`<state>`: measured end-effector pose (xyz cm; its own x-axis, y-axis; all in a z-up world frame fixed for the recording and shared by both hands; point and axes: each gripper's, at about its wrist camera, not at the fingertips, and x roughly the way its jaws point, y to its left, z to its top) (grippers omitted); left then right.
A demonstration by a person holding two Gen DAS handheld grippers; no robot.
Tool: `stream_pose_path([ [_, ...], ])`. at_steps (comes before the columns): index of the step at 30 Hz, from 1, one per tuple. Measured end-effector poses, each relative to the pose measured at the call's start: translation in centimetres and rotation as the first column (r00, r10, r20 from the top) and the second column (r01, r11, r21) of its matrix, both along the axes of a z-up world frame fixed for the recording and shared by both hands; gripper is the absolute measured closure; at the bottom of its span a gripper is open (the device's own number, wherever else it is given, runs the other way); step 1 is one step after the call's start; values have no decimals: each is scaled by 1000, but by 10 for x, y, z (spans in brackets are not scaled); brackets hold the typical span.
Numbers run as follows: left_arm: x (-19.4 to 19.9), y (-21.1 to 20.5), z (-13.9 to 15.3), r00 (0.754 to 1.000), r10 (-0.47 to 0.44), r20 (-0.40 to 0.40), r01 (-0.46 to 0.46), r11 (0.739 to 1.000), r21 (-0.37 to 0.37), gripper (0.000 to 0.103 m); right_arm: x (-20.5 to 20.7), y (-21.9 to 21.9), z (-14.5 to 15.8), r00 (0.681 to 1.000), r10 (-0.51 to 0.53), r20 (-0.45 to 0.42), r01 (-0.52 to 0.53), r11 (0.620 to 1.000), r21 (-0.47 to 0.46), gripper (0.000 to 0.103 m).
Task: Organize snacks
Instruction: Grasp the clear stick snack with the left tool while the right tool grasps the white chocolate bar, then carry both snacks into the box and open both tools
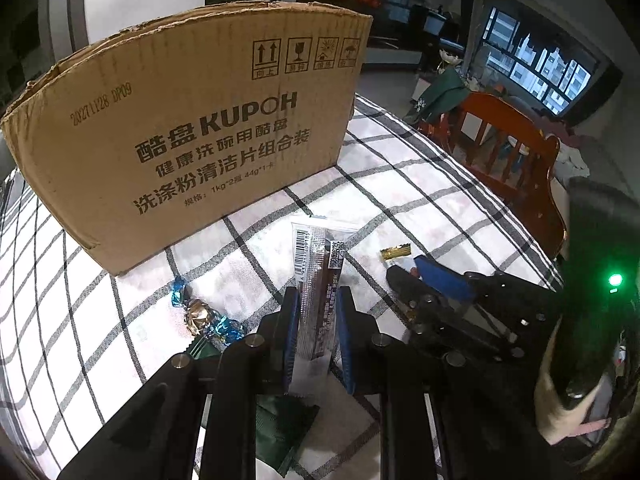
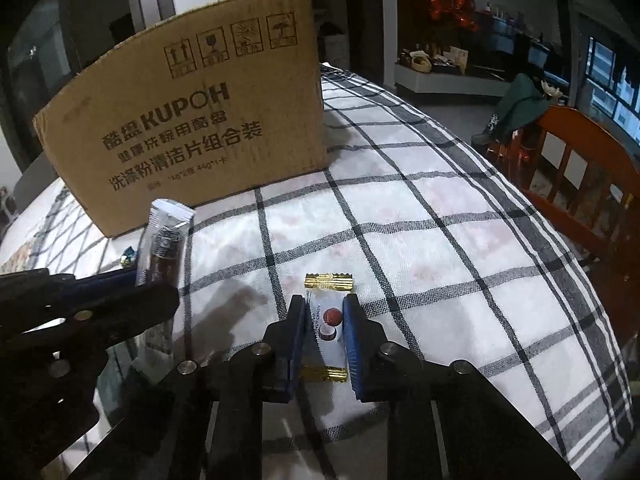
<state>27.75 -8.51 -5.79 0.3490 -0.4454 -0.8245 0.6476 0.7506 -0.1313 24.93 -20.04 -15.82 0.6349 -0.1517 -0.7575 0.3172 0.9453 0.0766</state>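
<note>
Your left claw [image 1: 318, 304] grips a long brown-and-silver snack bar [image 1: 318, 280]; your right claw [image 2: 326, 322] clamps a white gold-ended candy packet [image 2: 329, 324] on the checked tabletop [image 2: 420, 240]. The brown cardboard box [image 1: 192, 132] stands behind, its inside hidden.

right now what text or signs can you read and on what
"KUPOH", after two Chinese characters: cardboard box, front face.
"20271128 DP09": box, upper left.
"1kg*2", "44g*1": box, small bottom line, partly blurred.
Three further lines of Chinese characters: box, under the brand.
Four handling signs, arrows and glass among them: box, top right; captions blurred.
Barcode and QR code: snack stick; digits too small.
White candy: print unreadable.
</note>
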Motion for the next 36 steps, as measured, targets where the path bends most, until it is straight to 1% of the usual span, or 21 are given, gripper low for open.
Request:
stream_pose_path([
  [3,-2,0,3,1000,11,-2,-11,1000,-6,84,-5,-2,10,1000,18,23,-18,1000,18,83],
  [8,-10,2,16,999,30,11,-30,999,-22,84,-13,-4,30,997,37,64,-39,999,37,83],
  [13,-24,7,41,998,56,40,-54,997,-53,84,-25,-6,54,993,64,98,-70,996,55,83],
  [17,-35,10,62,996,82,47,-78,993,-86,84,-39,-6,74,989,86,120,-95,993,76,83],
  [20,-41,11,77,992,101,72,-94,991,-93,84,-45,-7,91,984,108,145,-122,988,90,83],
  [22,-44,12,86,990,110,84,-102,990,-97,84,-47,-6,104,978,125,169,-140,987,81,83],
  [26,-42,15,101,988,122,90,-110,986,-125,84,-40,-6,123,967,159,197,-179,980,87,83],
  [32,-24,24,127,975,173,139,-154,978,-138,84,-16,-4,149,949,193,247,-210,977,45,83],
  [36,-8,32,143,961,207,181,-181,972,-153,84,0,0,167,934,211,288,-227,973,25,83],
])
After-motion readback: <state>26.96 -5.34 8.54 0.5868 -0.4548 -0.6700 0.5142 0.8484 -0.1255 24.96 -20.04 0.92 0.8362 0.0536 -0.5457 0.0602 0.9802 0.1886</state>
